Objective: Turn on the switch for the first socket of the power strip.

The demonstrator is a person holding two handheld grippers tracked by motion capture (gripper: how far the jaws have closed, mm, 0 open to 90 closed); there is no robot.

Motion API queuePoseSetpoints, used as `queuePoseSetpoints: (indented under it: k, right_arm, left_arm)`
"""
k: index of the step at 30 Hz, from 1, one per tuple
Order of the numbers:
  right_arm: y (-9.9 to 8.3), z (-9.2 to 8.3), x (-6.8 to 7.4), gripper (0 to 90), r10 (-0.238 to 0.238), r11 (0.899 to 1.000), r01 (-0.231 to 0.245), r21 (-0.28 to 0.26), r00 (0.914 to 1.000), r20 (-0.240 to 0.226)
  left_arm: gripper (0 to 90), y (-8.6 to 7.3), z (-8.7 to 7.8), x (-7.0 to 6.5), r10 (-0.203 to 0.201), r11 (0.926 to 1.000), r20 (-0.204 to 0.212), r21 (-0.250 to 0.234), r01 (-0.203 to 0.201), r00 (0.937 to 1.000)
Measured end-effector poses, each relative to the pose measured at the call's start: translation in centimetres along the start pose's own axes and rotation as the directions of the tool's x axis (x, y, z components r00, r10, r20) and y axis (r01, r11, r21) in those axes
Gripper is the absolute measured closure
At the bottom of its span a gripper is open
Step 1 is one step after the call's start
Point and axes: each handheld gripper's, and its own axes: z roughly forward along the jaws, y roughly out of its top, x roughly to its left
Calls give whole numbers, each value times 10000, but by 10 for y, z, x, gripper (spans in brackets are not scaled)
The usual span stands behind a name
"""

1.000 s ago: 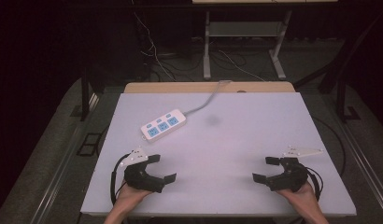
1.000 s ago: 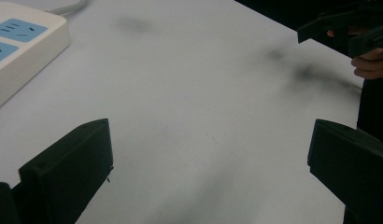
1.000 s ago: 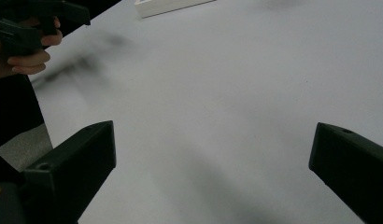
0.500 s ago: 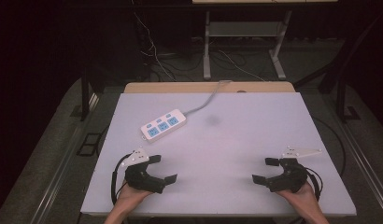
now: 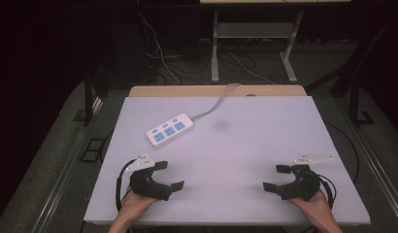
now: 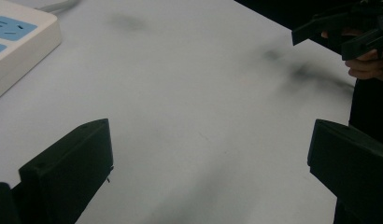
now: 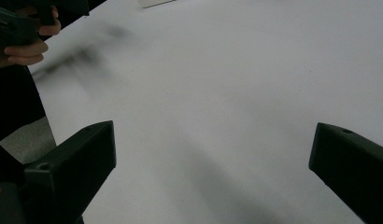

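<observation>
Here, my left gripper [image 5: 169, 175] rests low on the near-left part of the pale worktop [image 5: 245, 145], its jaws spread wide with nothing between them. My right gripper [image 5: 278, 177] sits on the near-right part, well apart from the left, and its jaws are spread wide and empty too; each one points inward toward the other. My left hand [image 5: 134, 201] and right hand [image 5: 311, 204] come in from the near edge, wrapped around the gripper bodies.

The one loose thing on the worktop is a white power strip [image 5: 170, 129], lying at a slant in the far-left area, well ahead of my left gripper. It has three blue socket faces in a row (I can read no brand, label or writing on it; the markings are too small). Its grey cord [image 5: 214, 106] runs off toward the far edge, where a strip of bare wooden board [image 5: 216, 91] shows behind the pale surface.

In the left gripper view a corner of the strip [image 6: 17, 42] sits at upper left, and my right gripper [image 6: 341, 32] shows at upper right.
</observation>
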Motion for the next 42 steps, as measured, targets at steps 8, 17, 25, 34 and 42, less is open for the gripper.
queuePoseSetpoints:
  k: [8,17,25,34,42]
  right_arm:
    - [0,-1,0,2,-19,10000,19,5,10000,44]
    - [0,-1,1,2,-102,9999,103,-70,9998,145]
    - [0,-3,3,2,-189,9997,192,-163,9996,215]
    - [-1,-4,2,2,-169,9997,174,-189,9995,271]
    - [-1,-3,2,2,-142,9998,146,-162,9995,280]
  left_arm:
    - [0,6,-1,1,-46,9999,10,120,46,10000]
    - [0,13,-2,3,-83,9992,78,380,80,9999]
    - [0,19,-4,4,-71,9980,59,631,67,10000]
    - [0,25,-4,10,-112,9963,-26,853,114,9999]
    - [2,33,-4,15,-78,9951,-95,983,87,9999]
